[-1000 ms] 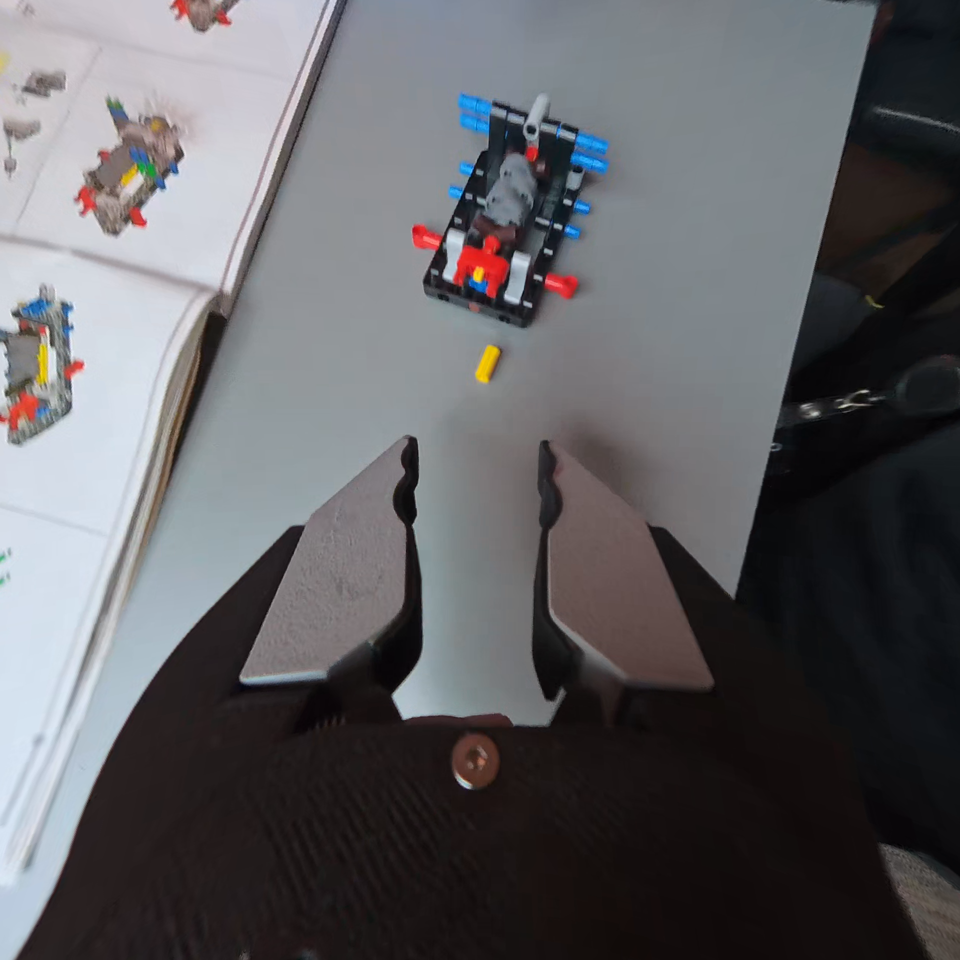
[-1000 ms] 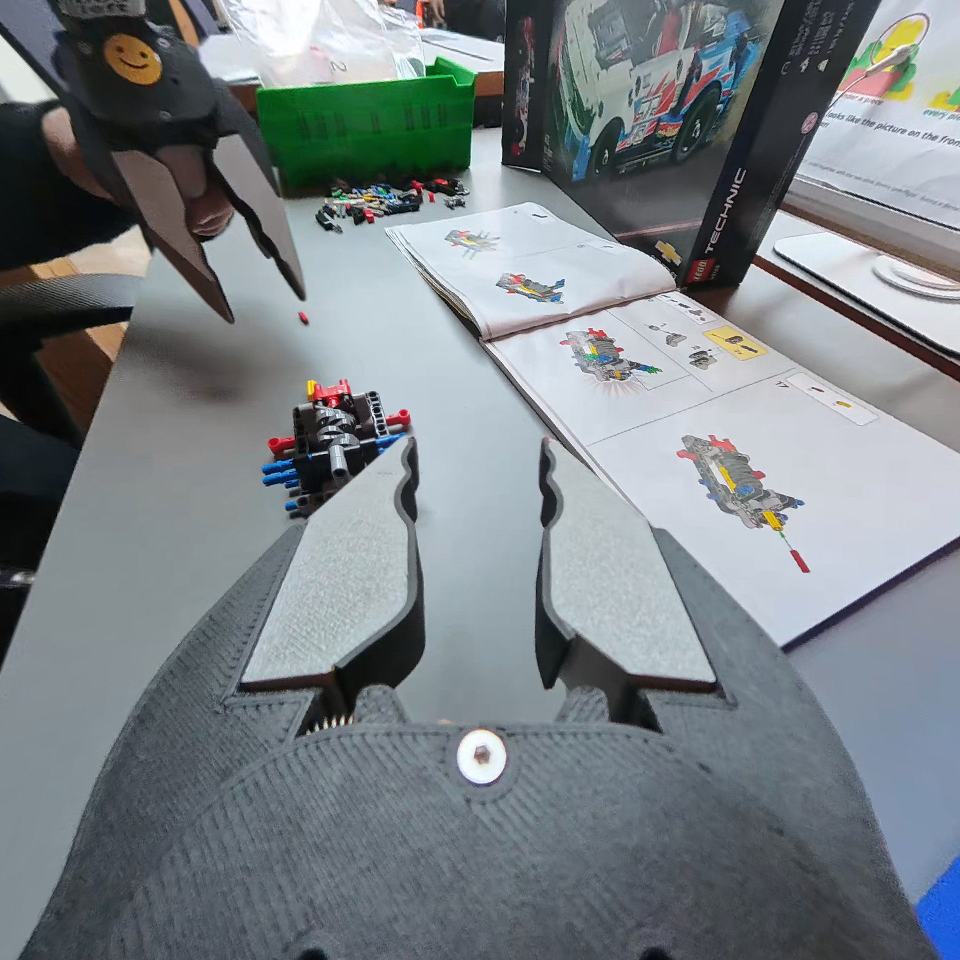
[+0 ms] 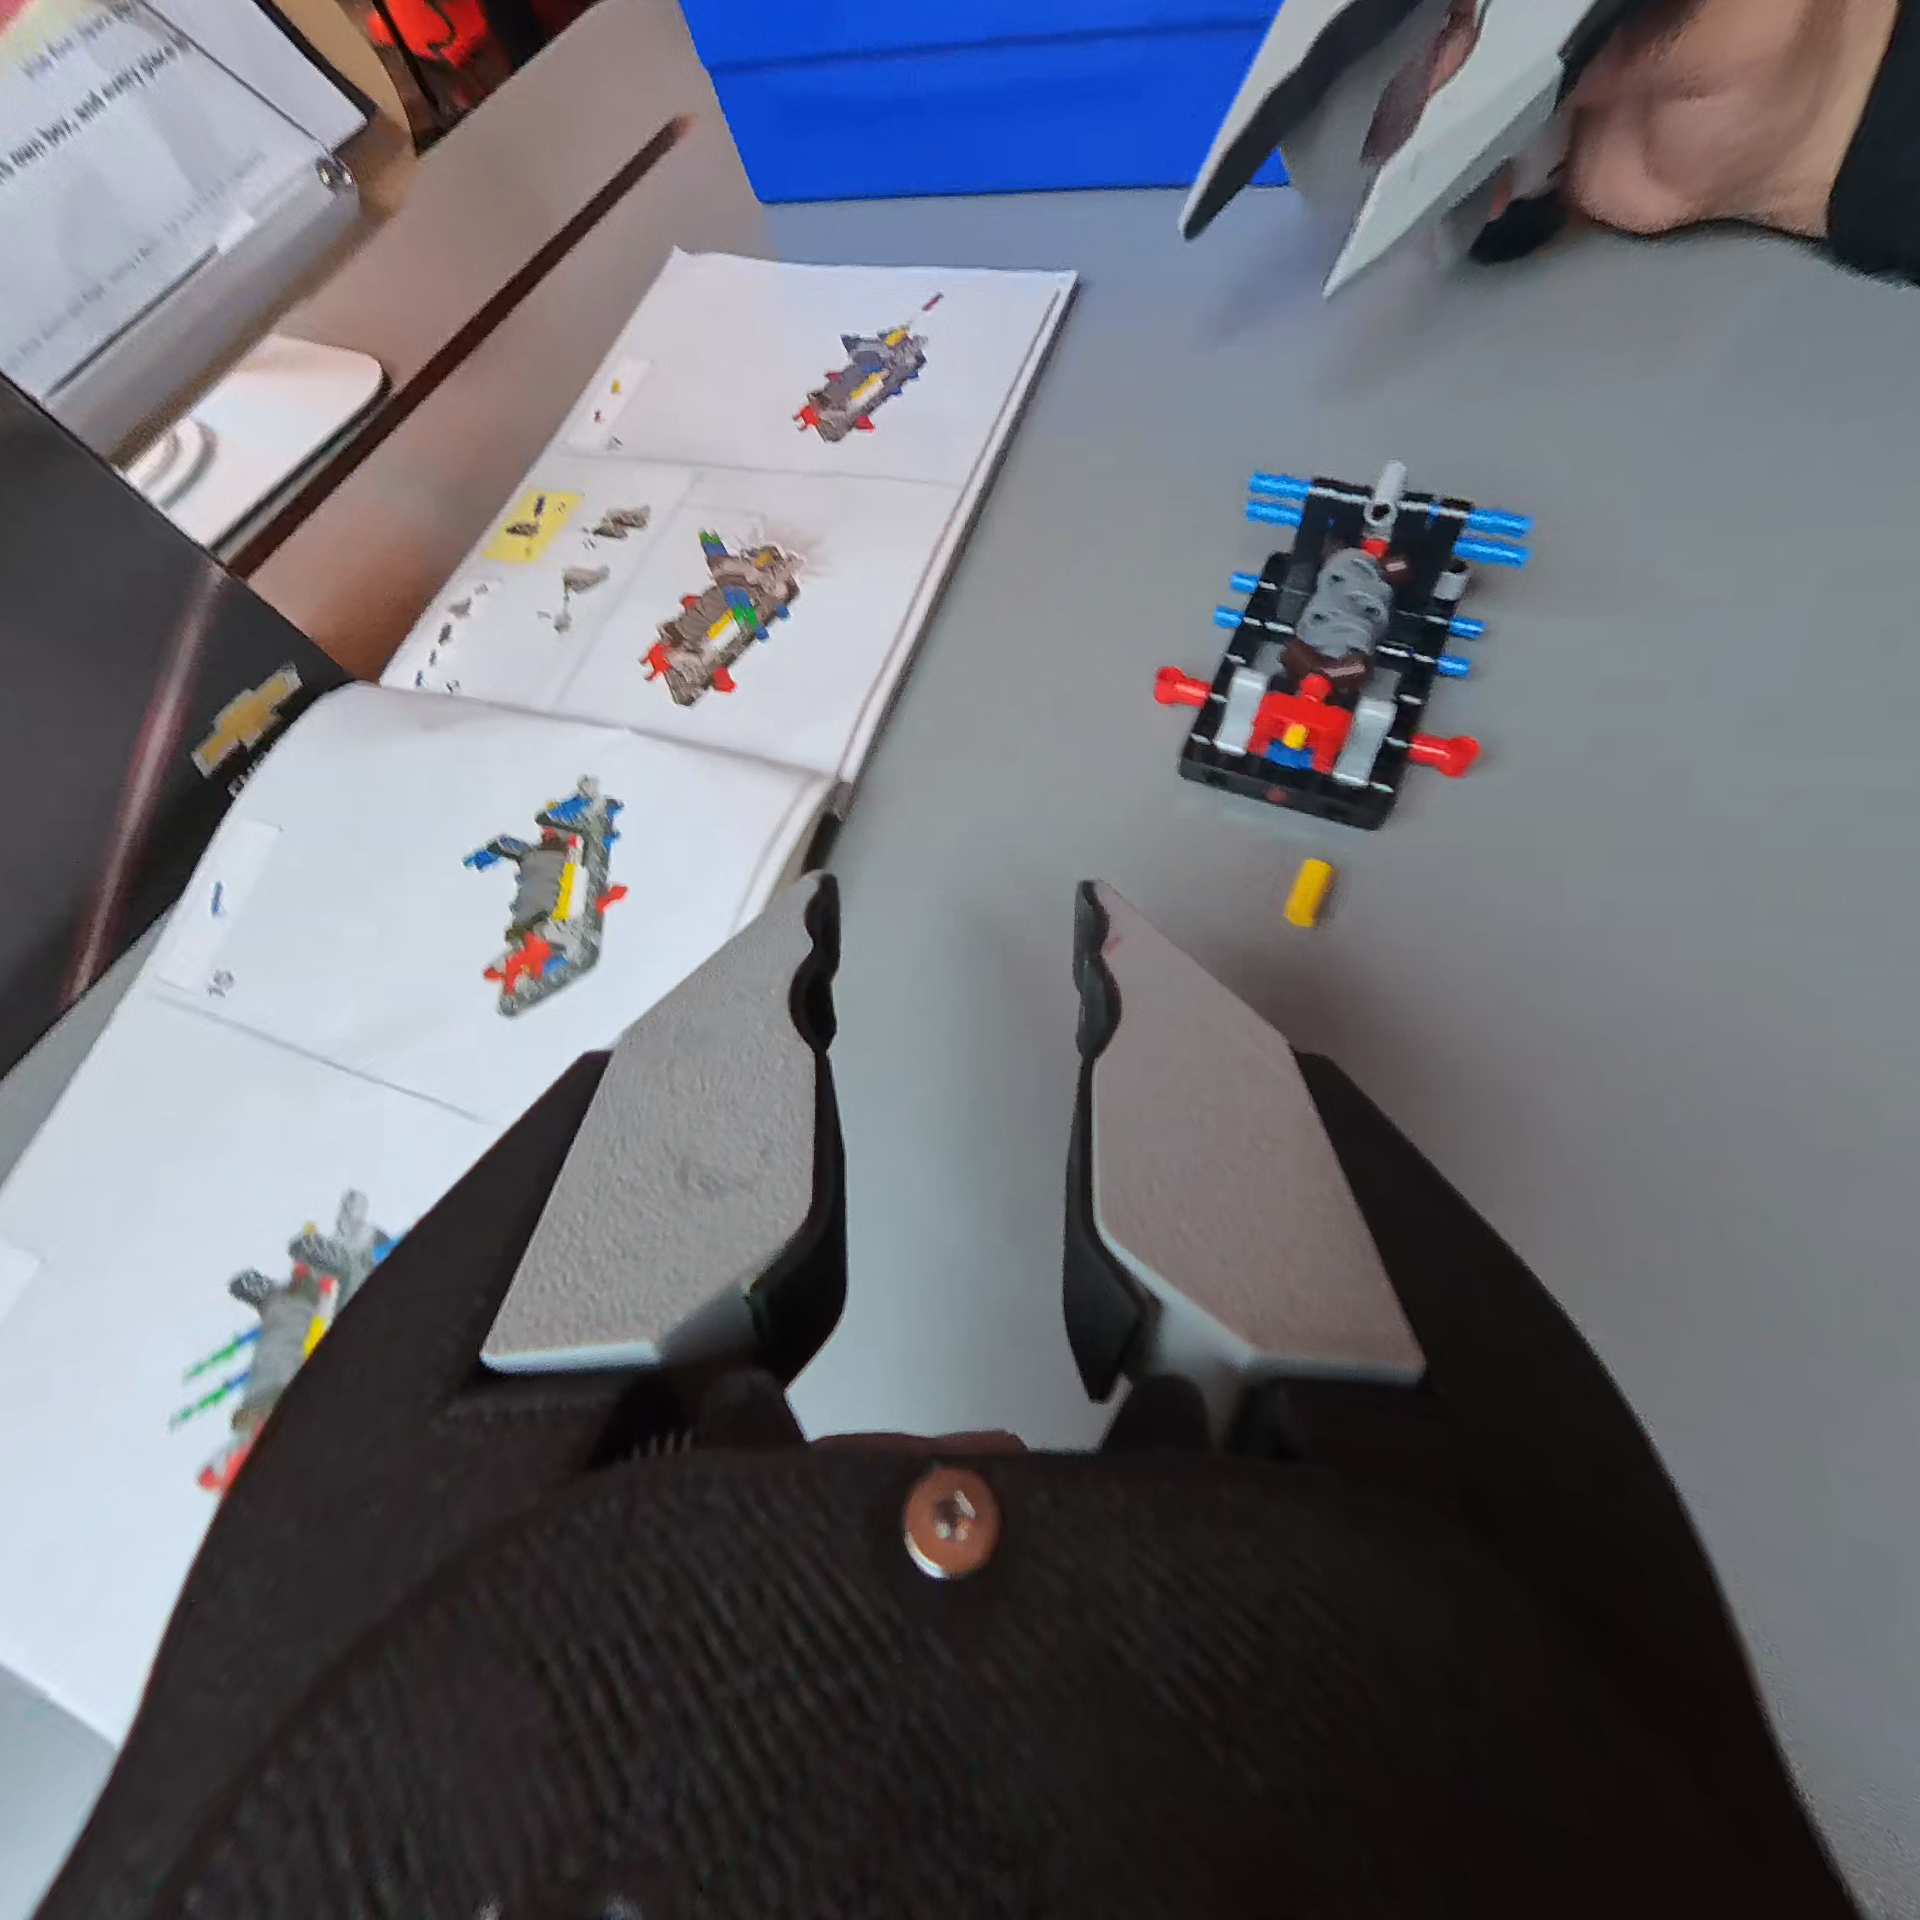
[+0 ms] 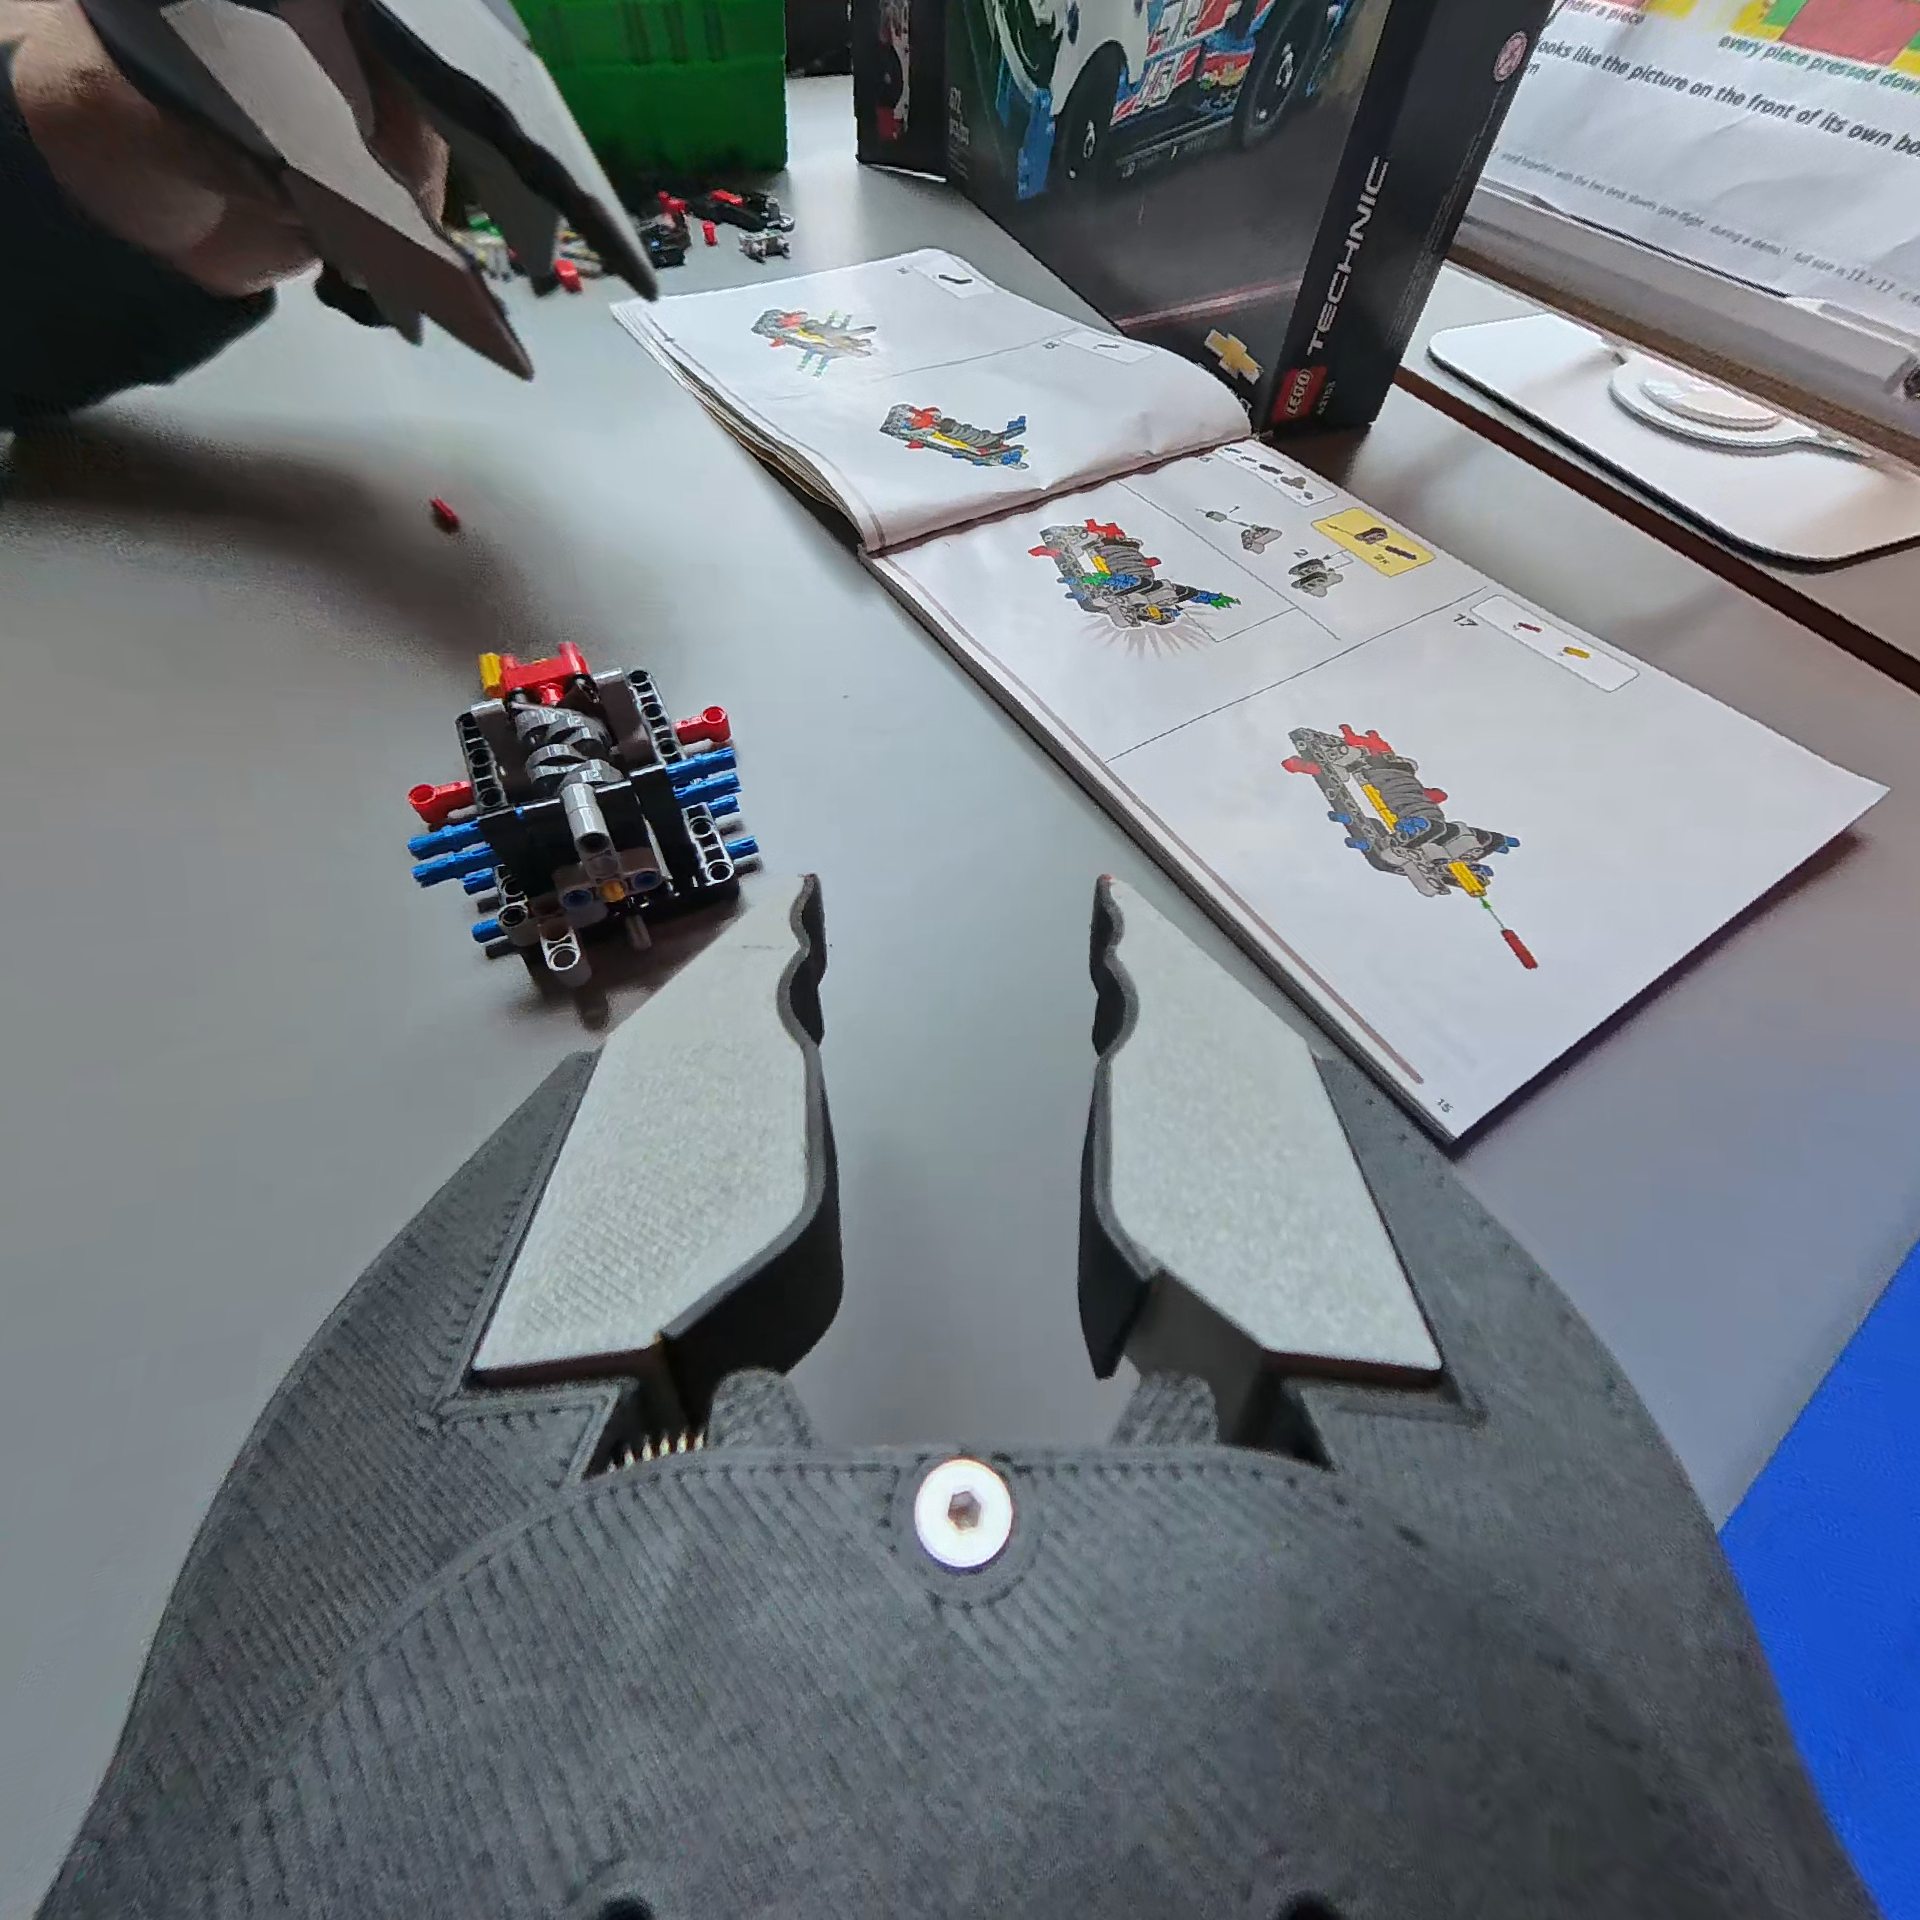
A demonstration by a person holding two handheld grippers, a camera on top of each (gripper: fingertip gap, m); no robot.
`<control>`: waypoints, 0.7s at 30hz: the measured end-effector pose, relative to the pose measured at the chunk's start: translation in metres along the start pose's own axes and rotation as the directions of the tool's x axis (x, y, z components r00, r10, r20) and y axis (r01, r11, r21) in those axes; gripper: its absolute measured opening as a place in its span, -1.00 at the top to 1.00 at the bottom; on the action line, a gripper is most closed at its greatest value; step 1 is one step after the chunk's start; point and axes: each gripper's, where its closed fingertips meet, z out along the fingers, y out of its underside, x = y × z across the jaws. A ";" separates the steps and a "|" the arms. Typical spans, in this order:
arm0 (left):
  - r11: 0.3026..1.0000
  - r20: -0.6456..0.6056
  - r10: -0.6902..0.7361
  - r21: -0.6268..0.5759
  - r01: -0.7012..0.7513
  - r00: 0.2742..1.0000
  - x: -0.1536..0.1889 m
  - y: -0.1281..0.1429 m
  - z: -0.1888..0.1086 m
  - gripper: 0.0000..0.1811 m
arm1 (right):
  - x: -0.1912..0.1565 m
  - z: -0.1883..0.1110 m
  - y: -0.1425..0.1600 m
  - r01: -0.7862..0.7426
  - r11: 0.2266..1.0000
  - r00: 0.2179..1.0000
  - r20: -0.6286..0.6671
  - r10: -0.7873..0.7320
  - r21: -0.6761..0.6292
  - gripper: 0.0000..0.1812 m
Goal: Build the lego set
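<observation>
The left gripper [image 3: 951, 904] hangs above the grey table [image 3: 1662, 1143] with its jaws spread wide and nothing between them; the right gripper [image 4: 956, 904] is likewise agape and empty, low over the same surface. From the left gripper the small yellow piece [image 3: 1307, 891] lies just ahead and off to the right of the fingertips, loose on the table, its long axis running roughly away from the camera toward the partly built chassis [image 3: 1340, 644] — which sits just beyond it, apart from it, red end nearest and blue pins at the far end. In the right wrist view the same chassis lies ahead and to the left of the fingers, its long axis pointing away, and a tiny red piece [image 4: 445, 512] rests farther off, under the left gripper. The open instruction booklet [image 4: 1195, 644] lies to the right of the chassis in the right wrist view, with the set's box [image 4: 1299, 208] standing behind it and a heap of loose parts [image 4: 717, 218] by the green bin [image 4: 665, 83]. Judging by position, the left gripper is the nearer to the yellow piece; closing across its short axis looks the likelier pick — a small, rolling part that could skid away.
</observation>
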 end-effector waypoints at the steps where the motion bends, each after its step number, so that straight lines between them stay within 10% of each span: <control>1: 1.000 -0.004 0.010 0.016 -0.009 1.000 -0.006 -0.005 0.005 0.53 | 0.001 0.001 0.001 -0.001 1.000 1.000 0.001 0.001 -0.006 0.47; 21: 0.987 -0.125 -0.094 0.120 0.109 0.988 -0.016 0.001 0.033 0.57 | 0.021 0.022 -0.002 0.048 0.998 0.998 0.035 -0.046 -0.038 0.54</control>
